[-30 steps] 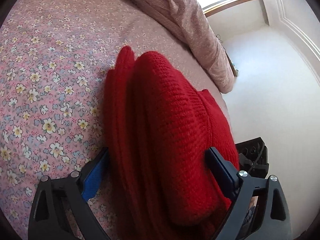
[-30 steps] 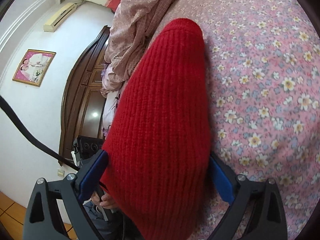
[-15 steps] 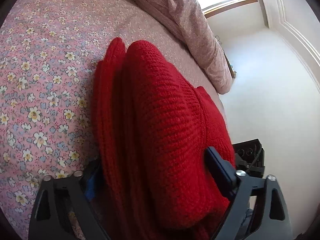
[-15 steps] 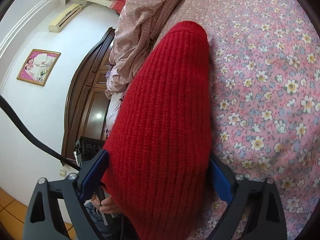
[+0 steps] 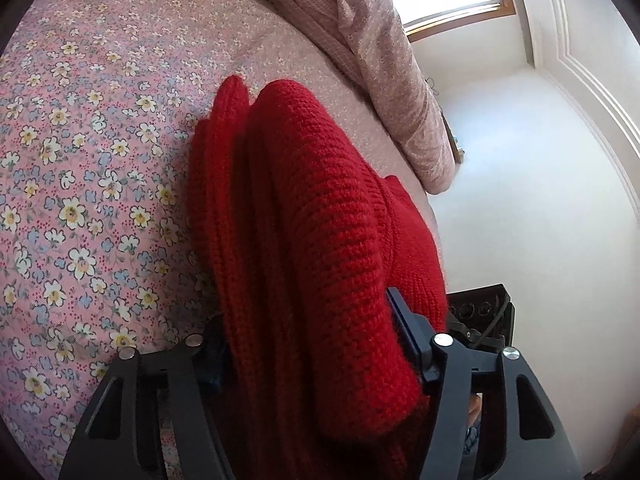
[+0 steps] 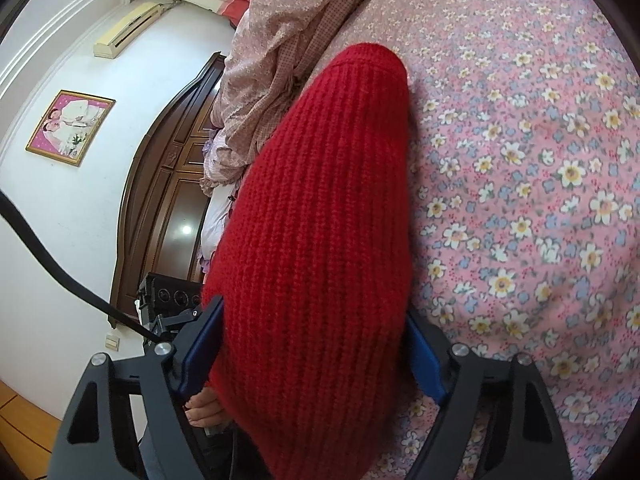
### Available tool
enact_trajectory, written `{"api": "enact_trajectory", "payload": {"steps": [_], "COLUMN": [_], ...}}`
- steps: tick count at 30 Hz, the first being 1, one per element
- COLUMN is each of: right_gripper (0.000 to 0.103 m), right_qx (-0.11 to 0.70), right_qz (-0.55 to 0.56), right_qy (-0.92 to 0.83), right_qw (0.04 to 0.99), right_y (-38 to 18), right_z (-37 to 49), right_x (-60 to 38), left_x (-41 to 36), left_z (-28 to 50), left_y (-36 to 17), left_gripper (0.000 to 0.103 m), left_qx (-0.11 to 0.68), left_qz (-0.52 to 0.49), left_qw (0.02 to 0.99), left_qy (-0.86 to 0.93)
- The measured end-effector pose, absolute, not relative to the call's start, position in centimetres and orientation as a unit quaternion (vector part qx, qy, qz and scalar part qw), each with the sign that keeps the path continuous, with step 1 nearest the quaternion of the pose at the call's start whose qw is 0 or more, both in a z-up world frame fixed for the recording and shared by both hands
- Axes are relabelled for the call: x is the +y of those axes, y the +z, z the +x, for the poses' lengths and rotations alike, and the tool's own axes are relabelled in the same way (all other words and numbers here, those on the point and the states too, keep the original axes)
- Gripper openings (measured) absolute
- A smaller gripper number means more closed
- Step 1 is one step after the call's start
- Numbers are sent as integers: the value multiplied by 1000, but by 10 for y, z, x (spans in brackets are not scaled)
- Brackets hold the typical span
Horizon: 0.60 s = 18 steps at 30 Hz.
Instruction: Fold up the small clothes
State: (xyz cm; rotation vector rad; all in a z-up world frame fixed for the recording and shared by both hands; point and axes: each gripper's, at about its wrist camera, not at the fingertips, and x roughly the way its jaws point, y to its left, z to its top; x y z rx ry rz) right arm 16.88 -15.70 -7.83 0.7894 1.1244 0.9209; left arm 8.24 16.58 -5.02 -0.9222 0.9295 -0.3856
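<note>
A red knitted garment (image 5: 312, 232) lies folded in thick layers on the pink floral bedsheet (image 5: 80, 160). My left gripper (image 5: 308, 332) is shut on its near end, with bunched layers filling the space between the fingers. In the right wrist view the same garment (image 6: 324, 232) fills the middle, and my right gripper (image 6: 316, 344) is shut on it, blue pads (image 6: 424, 364) pressed to both sides. Each gripper holds one side of the garment. The fingertips are partly hidden by the knit.
A pinkish quilt (image 5: 384, 64) is bunched along the far side of the bed and also shows in the right wrist view (image 6: 280, 52). A dark wooden headboard (image 6: 160, 208) stands beyond it. The other gripper's black body (image 5: 480, 316) shows past the garment.
The left gripper's jaws have closed tighter on the garment and its left pad is now buried in the knit. Both views have shifted slightly; the right grip is unchanged.
</note>
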Motion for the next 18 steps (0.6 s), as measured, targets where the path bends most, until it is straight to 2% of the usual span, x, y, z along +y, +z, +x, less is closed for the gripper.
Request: {"api": "enact_trajectory", "payload": {"steps": [7,13,18], "right_gripper": [70,69,69], "right_qx": [479,446,421], "right_qz": [317,285,280], "right_qy": [410,408,409], "right_qw": [709,744,760], "right_y": [-57,-13,22], "right_z": [166,177,213], "right_x": [-155,-169,-202], "left_x": [161,148,113], "left_z": [76,95,145], "left_y": [-28,4,43], "left_gripper": [44,44,44], "left_qx": [415,394,378], "left_qz": [-404,-401,-367], "left_qw": [797,807,825], "left_qy": [-171,-183,-204]}}
